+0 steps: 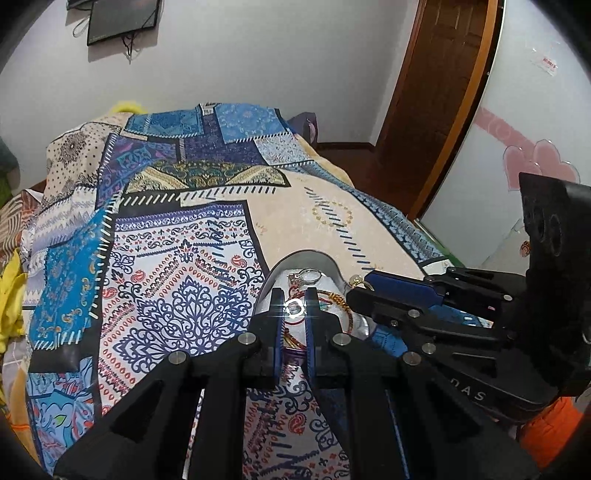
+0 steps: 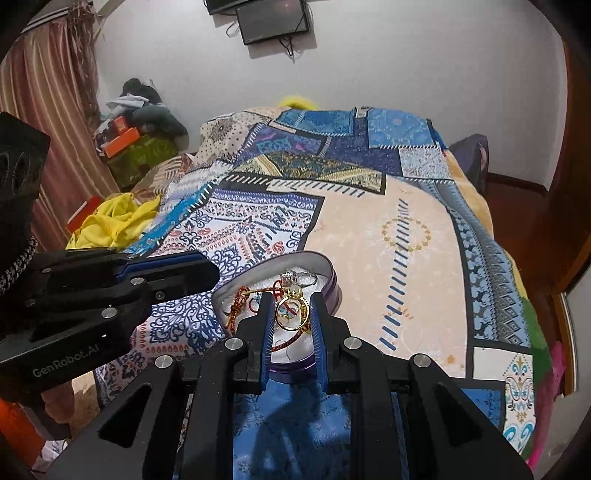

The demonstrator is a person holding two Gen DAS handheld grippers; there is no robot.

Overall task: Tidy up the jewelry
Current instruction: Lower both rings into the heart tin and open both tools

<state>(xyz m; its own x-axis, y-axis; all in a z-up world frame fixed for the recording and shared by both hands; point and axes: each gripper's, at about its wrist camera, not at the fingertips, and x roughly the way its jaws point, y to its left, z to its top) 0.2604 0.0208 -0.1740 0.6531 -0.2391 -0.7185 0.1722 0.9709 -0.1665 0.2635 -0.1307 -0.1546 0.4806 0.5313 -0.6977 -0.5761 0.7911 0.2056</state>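
Left gripper (image 1: 294, 308) clamps silver ring (image 1: 294, 307); right gripper (image 2: 291, 310) pinches, prob., gold ring (image 2: 291, 314) over tin (image 2: 332, 286).

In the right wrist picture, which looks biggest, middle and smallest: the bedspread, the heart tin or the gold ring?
1. bedspread
2. heart tin
3. gold ring, held by the right gripper

Both cameras ride low over the bed (image 1: 192, 236), each looking forward along its own fingers (image 1: 276, 325) toward the far wall and its dark screen (image 2: 271, 18). The left view sits close, facing slightly right – the door (image 1: 439, 85) shows beside it; the right view faces slightly left, toward the curtain (image 2: 62, 107). Both share the patterned bedspread and the open tin (image 2: 334, 288) just ahead – and each catches the other gripper from the side
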